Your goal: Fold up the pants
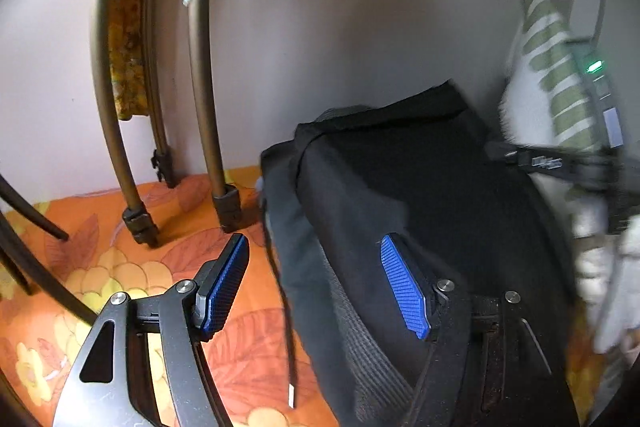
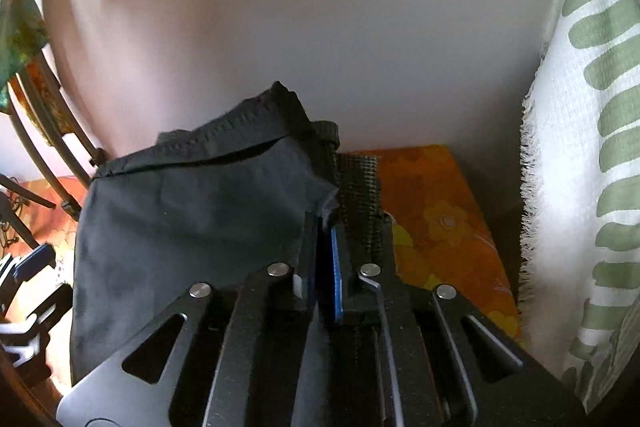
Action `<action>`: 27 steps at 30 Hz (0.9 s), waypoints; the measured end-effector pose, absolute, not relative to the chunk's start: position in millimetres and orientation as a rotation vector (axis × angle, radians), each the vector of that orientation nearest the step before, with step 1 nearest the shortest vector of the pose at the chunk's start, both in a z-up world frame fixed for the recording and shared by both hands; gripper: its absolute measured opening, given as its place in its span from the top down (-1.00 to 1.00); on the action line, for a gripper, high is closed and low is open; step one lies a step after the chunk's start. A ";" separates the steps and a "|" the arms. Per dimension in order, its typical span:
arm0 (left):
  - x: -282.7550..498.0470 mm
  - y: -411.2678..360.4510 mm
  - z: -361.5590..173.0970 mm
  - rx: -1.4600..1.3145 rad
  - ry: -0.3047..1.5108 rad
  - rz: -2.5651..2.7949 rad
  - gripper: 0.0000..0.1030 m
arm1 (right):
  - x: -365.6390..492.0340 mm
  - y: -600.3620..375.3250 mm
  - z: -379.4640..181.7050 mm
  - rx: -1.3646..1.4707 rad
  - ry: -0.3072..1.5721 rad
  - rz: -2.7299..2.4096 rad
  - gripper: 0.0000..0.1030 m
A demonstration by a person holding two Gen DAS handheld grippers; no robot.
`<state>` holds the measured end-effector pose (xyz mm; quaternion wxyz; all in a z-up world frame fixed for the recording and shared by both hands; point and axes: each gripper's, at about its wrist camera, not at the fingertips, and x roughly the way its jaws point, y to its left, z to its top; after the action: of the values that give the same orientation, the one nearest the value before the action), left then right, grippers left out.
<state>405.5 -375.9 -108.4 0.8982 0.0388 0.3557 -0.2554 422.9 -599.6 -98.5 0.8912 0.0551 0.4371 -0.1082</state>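
The black pants (image 1: 400, 179) are lifted in a bunch above the orange bedsheet, with a black drawstring (image 1: 288, 327) dangling from them. My left gripper (image 1: 314, 243) is open. Its left pad (image 1: 224, 287) is clear of the cloth, its right pad (image 1: 404, 287) lies against the fabric, and the pants' left edge hangs between the two. In the right wrist view my right gripper (image 2: 322, 223) is shut on a corner of the pants (image 2: 192, 211), beside the grey ribbed waistband (image 2: 358, 187). The left gripper's blue pad (image 2: 32, 263) shows at the far left there.
An orange flowered sheet (image 1: 120, 267) (image 2: 440, 219) covers the surface below. Brown curved metal legs (image 1: 200, 87) stand at the back left against a pale wall. A white cloth with green stripes (image 2: 580, 147) (image 1: 560, 87) rises on the right, near a device with a green light (image 1: 594, 69).
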 end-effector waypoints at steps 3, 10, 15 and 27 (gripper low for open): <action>413.7 -382.6 -115.0 0.129 0.732 -0.485 -0.33 | 414.6 -603.0 -89.1 0.097 0.905 -0.229 0.56; 412.6 -368.1 -100.0 0.058 0.725 -0.487 -0.33 | 358.0 -602.1 -44.4 0.078 0.765 -0.184 0.49; 379.7 -355.6 -87.6 0.017 0.714 -0.571 -0.33 | 320.0 -580.3 -47.3 0.104 0.768 -0.041 0.49; 321.8 -378.0 -113.1 0.288 0.737 -0.571 -0.33 | 303.7 -601.5 -101.0 0.088 0.922 -0.189 0.49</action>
<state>321.8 -378.0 -113.1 0.8833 0.1384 0.3543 -0.2742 303.7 -601.5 -101.0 0.8903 0.0425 0.4441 -0.0910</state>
